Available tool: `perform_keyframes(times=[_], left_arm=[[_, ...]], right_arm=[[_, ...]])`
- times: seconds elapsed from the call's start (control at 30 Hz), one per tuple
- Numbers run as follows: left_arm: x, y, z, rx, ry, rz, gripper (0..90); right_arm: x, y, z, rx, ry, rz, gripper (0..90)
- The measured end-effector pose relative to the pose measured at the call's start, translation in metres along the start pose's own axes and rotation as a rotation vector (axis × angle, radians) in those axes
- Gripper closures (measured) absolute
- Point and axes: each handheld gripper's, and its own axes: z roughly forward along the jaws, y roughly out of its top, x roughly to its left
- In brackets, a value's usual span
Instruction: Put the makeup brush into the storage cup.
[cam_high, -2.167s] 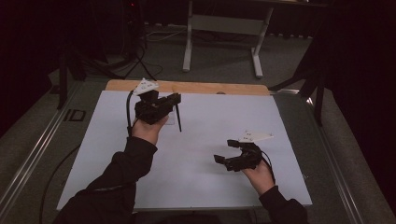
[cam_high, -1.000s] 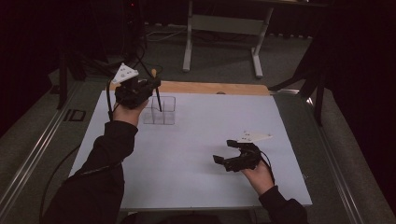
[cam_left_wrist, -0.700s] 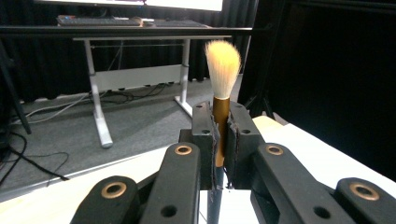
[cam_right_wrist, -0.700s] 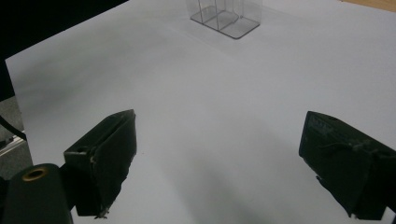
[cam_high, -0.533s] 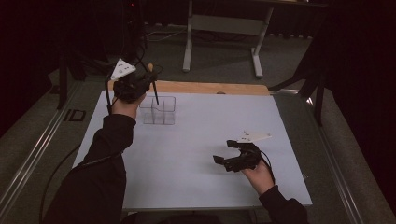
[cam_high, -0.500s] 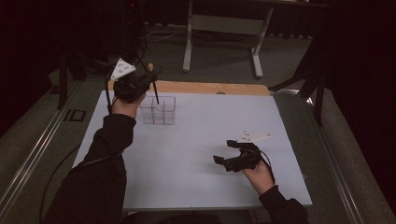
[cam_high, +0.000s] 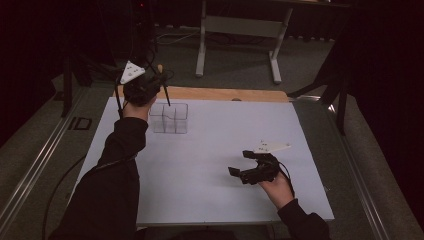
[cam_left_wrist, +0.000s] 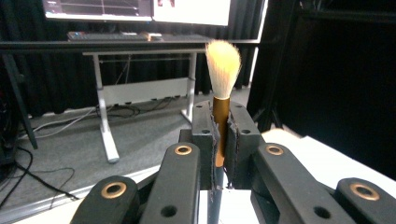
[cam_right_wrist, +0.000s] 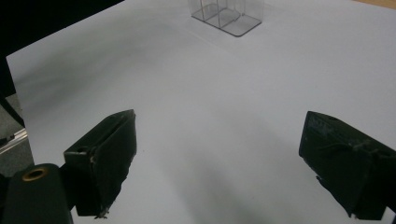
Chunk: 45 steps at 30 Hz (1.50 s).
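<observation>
From the high view, we hold the left gripper (cam_high: 150, 87) up over the far-left corner of the white sheet (cam_high: 210, 165), a single brush (cam_high: 165, 92) slanting down toward the one clear divided organizer (cam_high: 169, 118) just below it, likely lined up for a drop into a compartment. Our right gripper (cam_high: 241, 162) rests idle near the sheet's right side, well apart.

From the left gripper view, we see the jaws clamped on the brush's gold ferrule (cam_left_wrist: 221, 123), its pale bristles (cam_left_wrist: 223, 63) pointing up.

From the right gripper view, our two jaws stand wide apart, holding nothing, with the organizer (cam_right_wrist: 226, 14) across the sheet.
</observation>
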Motion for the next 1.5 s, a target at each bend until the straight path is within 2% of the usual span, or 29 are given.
perform_keyframes(times=[0.1,0.27,0.4,0.47,0.57,0.6,0.73,0.9,1.13,1.23,1.33,1.5], left_arm=[[0.003,-0.003,0.005,0.012,0.009,0.018,83.8],[0.008,-0.006,0.011,0.001,0.015,0.008,83.8],[0.009,-0.011,0.017,0.017,0.049,0.029,83.8],[0.011,-0.013,0.019,0.022,0.041,0.013,83.8],[0.012,-0.015,0.021,0.025,0.045,0.012,83.8],[0.014,-0.017,0.023,0.021,0.045,-0.007,83.8],[0.015,-0.022,0.027,0.045,0.058,0.015,83.7],[0.017,-0.027,0.029,0.045,0.064,-0.002,83.7],[0.019,-0.04,0.036,0.07,0.074,-0.028,83.5],[0.021,-0.047,0.039,0.079,0.079,-0.058,83.5],[0.022,-0.05,0.04,0.093,0.083,-0.055,83.5],[0.022,-0.056,0.042,0.113,0.092,-0.077,83.5]], right_arm=[[0.0,0.0,0.0,0.002,0.002,0.001,11.0],[0.0,0.0,0.0,0.002,0.002,0.0,11.0],[0.0,0.0,-0.001,-0.002,0.0,0.001,11.0],[0.0,0.0,-0.002,-0.004,-0.001,0.002,11.0],[-0.001,0.0,-0.002,-0.004,-0.003,0.002,11.0],[-0.002,-0.001,-0.002,-0.001,-0.006,0.004,11.0],[-0.002,-0.001,-0.003,-0.002,-0.008,0.006,11.0],[-0.002,-0.001,-0.003,-0.002,-0.003,0.006,11.0],[-0.002,-0.001,-0.003,-0.006,0.003,0.003,11.0],[-0.002,-0.002,-0.002,-0.002,0.002,0.005,11.0],[-0.002,-0.001,-0.002,-0.003,0.002,0.003,11.0],[-0.003,-0.001,-0.003,-0.004,0.001,0.006,11.0]])
